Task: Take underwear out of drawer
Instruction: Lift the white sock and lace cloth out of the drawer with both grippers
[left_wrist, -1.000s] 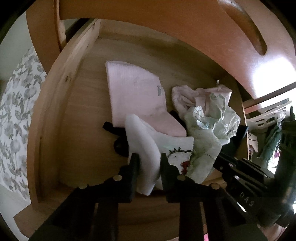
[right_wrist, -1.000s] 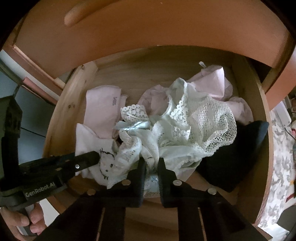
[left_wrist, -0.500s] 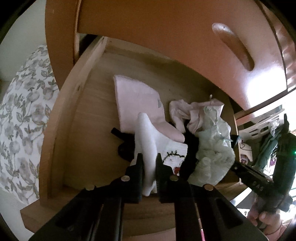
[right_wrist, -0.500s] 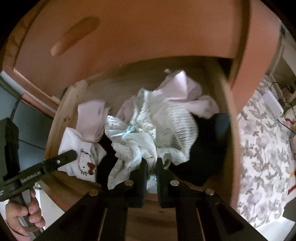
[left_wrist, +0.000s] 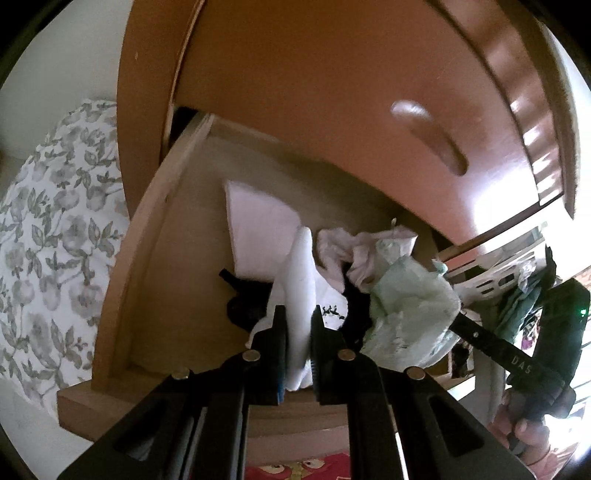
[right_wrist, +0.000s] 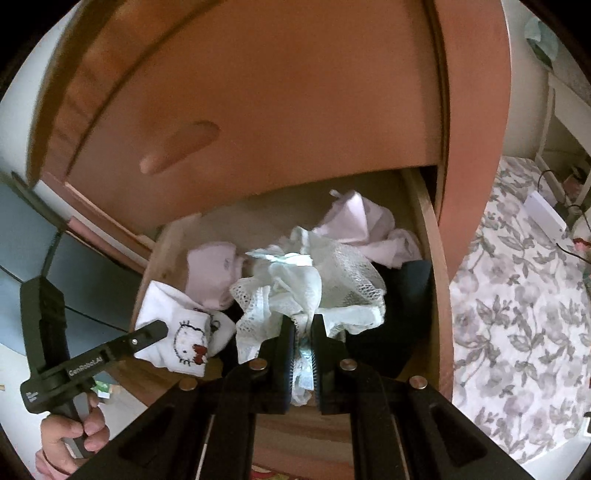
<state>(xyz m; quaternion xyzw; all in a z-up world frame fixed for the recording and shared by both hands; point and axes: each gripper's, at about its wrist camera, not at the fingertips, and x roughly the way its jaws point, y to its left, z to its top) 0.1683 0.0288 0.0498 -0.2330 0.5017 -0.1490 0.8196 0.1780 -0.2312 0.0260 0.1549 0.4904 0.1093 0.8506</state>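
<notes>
Where the wooden drawer stands pulled out, stock reads as follows. Left claw: clamped on a white cartoon-print garment, lower centre of the left view, raised above the drawer floor. Right claw: clamped on pale lace underwear, bunched at centre of the right view over the drawer. Remaining inside: folded pink item toward the back, crumpled pink cloth upper right, black garment at right. Floral bedding beside the drawer.
</notes>
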